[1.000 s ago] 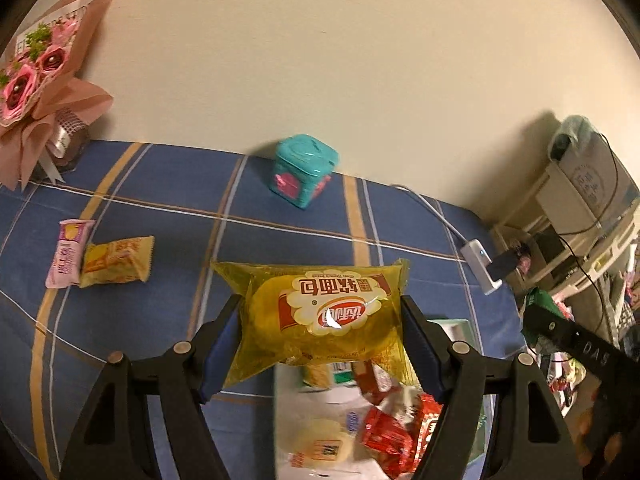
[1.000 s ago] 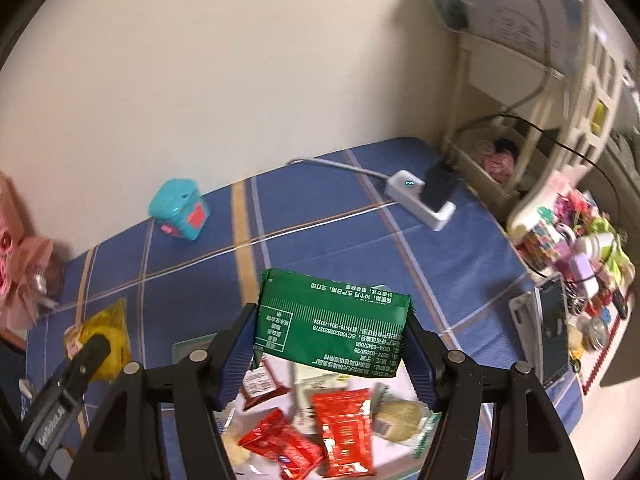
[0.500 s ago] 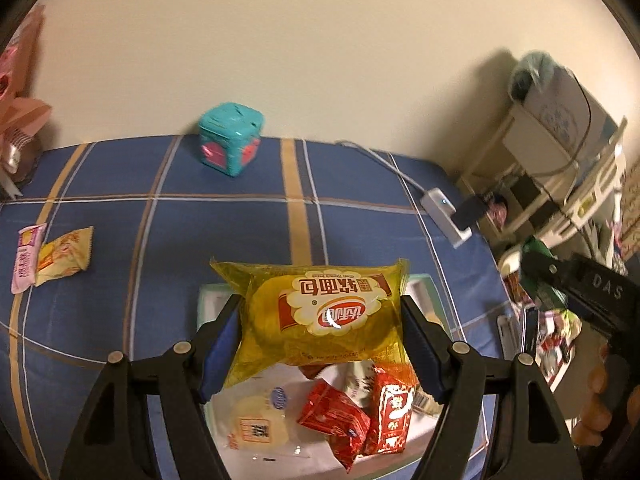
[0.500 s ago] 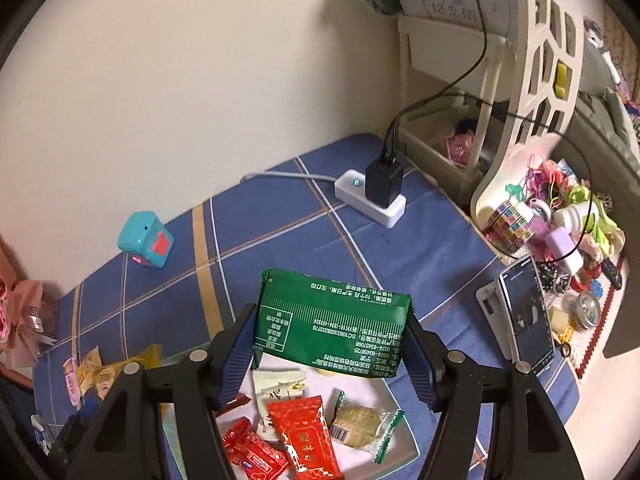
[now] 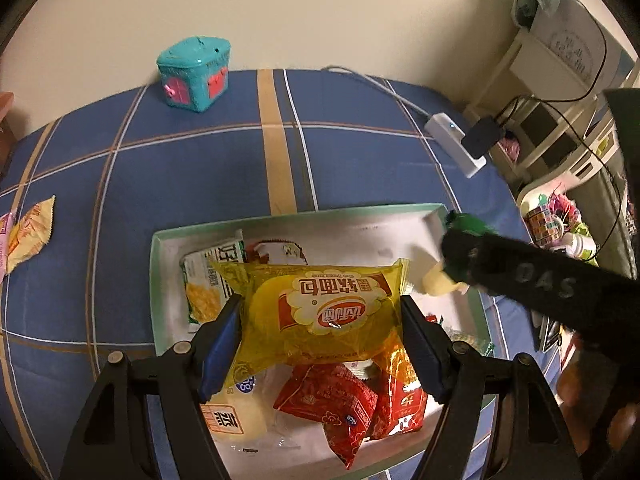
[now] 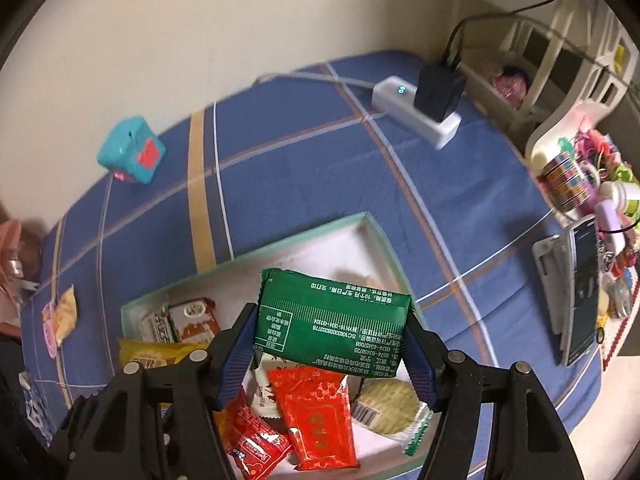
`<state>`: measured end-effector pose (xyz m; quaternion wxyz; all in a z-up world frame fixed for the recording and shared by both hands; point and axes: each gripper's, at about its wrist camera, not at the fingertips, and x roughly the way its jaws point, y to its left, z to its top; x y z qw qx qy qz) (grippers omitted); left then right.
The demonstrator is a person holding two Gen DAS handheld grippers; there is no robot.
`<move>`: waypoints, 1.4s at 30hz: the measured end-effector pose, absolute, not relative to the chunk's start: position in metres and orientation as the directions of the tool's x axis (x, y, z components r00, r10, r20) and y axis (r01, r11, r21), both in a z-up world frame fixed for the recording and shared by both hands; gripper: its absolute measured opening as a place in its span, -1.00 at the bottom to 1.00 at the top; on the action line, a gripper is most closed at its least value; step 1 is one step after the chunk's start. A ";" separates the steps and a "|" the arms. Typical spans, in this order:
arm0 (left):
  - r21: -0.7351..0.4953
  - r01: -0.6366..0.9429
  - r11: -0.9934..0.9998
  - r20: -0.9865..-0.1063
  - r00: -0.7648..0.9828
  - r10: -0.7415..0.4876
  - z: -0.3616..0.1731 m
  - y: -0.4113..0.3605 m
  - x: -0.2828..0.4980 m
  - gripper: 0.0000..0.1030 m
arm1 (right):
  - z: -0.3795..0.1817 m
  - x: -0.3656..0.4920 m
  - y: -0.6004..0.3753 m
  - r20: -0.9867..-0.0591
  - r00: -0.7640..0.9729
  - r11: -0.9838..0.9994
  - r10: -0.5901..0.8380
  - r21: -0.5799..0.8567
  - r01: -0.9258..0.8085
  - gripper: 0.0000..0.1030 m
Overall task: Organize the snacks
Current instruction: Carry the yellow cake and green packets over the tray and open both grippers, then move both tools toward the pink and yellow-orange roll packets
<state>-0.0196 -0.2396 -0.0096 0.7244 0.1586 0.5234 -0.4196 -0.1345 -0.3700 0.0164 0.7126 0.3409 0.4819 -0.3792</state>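
Observation:
My left gripper (image 5: 322,334) is shut on a yellow bread packet (image 5: 324,312) and holds it over the white tray (image 5: 344,214) with a pale green rim. My right gripper (image 6: 332,340) is shut on a green snack packet (image 6: 334,322) above the same tray (image 6: 356,222). The tray holds several snacks, among them red packets (image 5: 332,404) (image 6: 316,416), a round cracker (image 6: 386,404) and a corn-print packet (image 5: 208,280). The right gripper's black arm (image 5: 540,280) reaches over the tray's right side in the left wrist view.
A teal toy box (image 5: 194,72) (image 6: 132,150) stands at the back by the wall. A white power strip with a black plug (image 6: 420,106) (image 5: 460,144) lies back right. Two loose snack packets (image 5: 28,228) (image 6: 60,318) lie far left. A phone (image 6: 580,292) and cluttered shelves are at the right.
Both grippers have moved in over the tray with their packets held; the tray now shows larger and closer in both views, and the right gripper has come beside the left one.

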 end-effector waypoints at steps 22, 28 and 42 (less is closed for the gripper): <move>-0.225 0.769 0.598 -0.890 0.088 -0.447 -0.003 -0.238 -0.016 0.52 | 0.025 -0.134 -0.369 -0.943 0.253 0.474 -0.218 0.124 0.872 0.46; -0.244 0.731 0.638 -0.867 0.131 -0.482 0.013 -0.222 0.004 0.52 | 0.044 -0.137 -0.369 -0.926 0.274 0.476 -0.259 0.124 0.870 0.46; -0.232 0.520 0.822 -0.848 0.306 -0.433 0.023 -0.149 0.081 0.58 | 0.054 -0.121 -0.355 -0.919 0.275 0.518 -0.282 0.096 0.850 0.45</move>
